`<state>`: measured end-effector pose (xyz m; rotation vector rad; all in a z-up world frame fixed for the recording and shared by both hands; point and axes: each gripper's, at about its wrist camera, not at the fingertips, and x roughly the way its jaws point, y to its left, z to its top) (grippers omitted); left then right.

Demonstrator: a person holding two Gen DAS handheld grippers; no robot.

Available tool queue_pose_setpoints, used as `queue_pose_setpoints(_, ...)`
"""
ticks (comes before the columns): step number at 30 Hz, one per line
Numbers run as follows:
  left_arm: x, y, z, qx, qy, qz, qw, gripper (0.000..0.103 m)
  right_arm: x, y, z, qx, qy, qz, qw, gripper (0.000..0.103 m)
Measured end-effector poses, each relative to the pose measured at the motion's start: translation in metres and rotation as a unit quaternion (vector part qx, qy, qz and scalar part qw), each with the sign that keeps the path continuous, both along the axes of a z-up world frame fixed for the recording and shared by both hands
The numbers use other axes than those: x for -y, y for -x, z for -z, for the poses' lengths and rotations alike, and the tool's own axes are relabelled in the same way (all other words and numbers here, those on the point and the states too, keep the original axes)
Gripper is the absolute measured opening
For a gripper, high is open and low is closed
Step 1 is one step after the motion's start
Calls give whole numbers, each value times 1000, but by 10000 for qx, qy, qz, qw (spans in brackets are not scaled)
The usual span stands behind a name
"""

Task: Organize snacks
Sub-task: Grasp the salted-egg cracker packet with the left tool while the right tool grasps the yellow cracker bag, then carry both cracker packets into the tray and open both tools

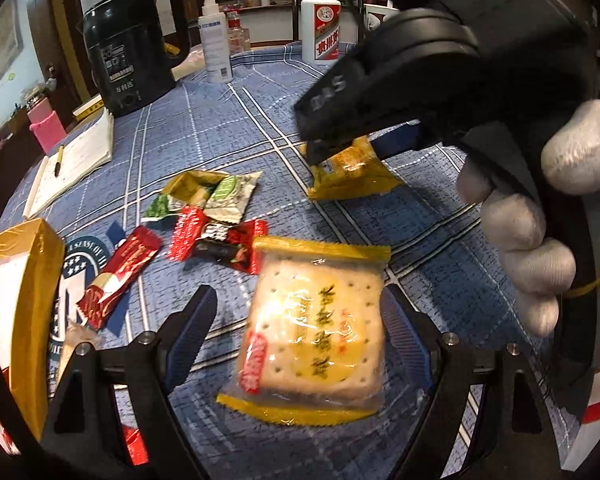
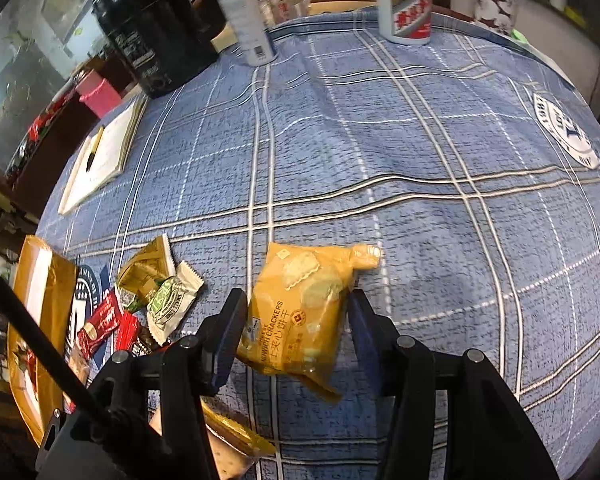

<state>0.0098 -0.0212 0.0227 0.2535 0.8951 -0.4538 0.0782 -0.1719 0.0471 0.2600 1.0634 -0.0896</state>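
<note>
A clear-and-yellow cracker pack [image 1: 314, 328] lies on the blue plaid cloth between the open fingers of my left gripper [image 1: 296, 328], touching neither pad clearly. My right gripper [image 2: 296, 316] has its fingers on both sides of an orange sandwich-cracker pack [image 2: 300, 316], which looks tilted and pinched between them; in the left wrist view the same pack [image 1: 352, 172] sits under the right gripper's black body [image 1: 420, 80]. Small red and green snack packets [image 1: 204, 216] lie in a loose heap to the left, also in the right wrist view [image 2: 148, 308].
A gold box [image 1: 24, 308] stands open at the left edge, also in the right wrist view [image 2: 40, 320]. At the back stand a black kettle [image 1: 134, 48], a white spray bottle [image 1: 214, 40] and a white liquor bottle [image 1: 320, 24]. A notebook with pen [image 1: 72, 164] lies far left.
</note>
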Motion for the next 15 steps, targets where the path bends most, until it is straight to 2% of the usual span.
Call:
queue_pose_setpoints(4, 6, -2, 16, -171, -166, 48, 9997, 83, -5, -1, 5, -83, 178, -111, 9997, 53)
queue_pose_setpoints(6, 2, 2, 17, -168, 54, 40, 9998, 71, -5, -1, 8, -43, 216, -159, 9996, 51)
queue_pose_setpoints(8, 0, 2, 15, -187, 84, -10, 9998, 70, -6, 2, 8, 26, 296, -223, 9993, 44)
queue_pose_setpoints(12, -9, 10, 8, -143, 298, -155, 9993, 70, -8, 16, -1, 271, 402, -303, 9984, 44)
queue_pose_setpoints(15, -22, 23, -10, -36, 598, -298, 9978, 70, -13, 30, -16, 513, 481, -416, 9967, 44)
